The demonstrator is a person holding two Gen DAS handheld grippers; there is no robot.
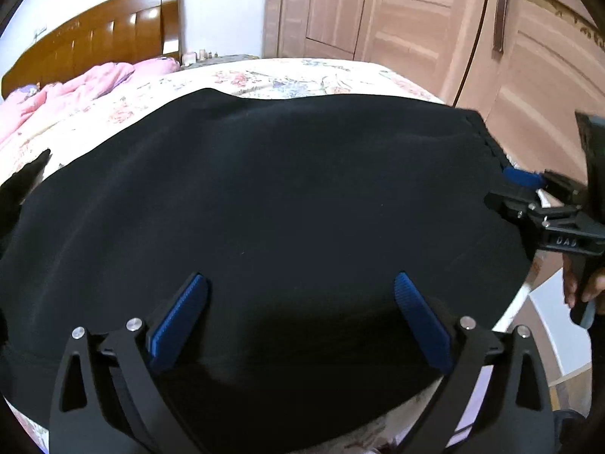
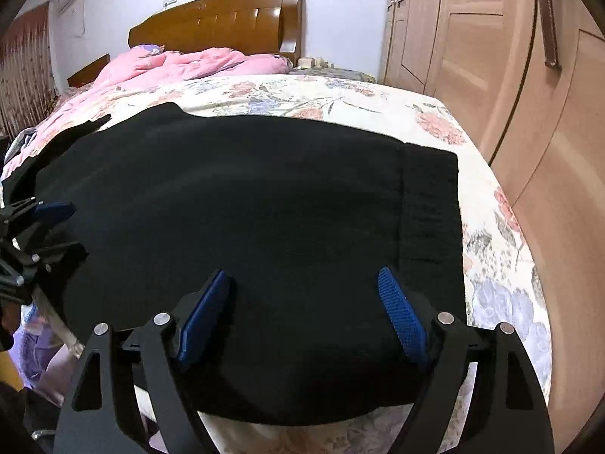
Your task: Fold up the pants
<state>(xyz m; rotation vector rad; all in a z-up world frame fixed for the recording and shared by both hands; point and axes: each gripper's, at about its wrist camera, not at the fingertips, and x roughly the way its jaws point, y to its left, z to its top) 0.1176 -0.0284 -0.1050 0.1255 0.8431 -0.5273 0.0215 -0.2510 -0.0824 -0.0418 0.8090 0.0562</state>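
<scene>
Black pants (image 1: 272,196) lie folded flat on the floral bedspread (image 1: 287,75), close to the bed's near edge. My left gripper (image 1: 300,280) hovers over the near part of the cloth, open, with nothing between its blue pads (image 1: 177,321). From the right, my right gripper (image 1: 510,191) reaches in at the pants' ribbed end. In the right wrist view the pants (image 2: 264,208) fill the middle, with the ribbed band (image 2: 431,208) on the right. There my right gripper (image 2: 302,274) is open and empty above the cloth, and my left gripper (image 2: 60,229) shows at the left edge.
A pink quilt (image 2: 181,64) is bunched near the wooden headboard (image 2: 227,19). Wardrobe doors (image 2: 491,75) stand along the bed's right side. A person's hand (image 1: 582,287) holds the right gripper's handle. The floor shows below the bed's near corner (image 1: 548,325).
</scene>
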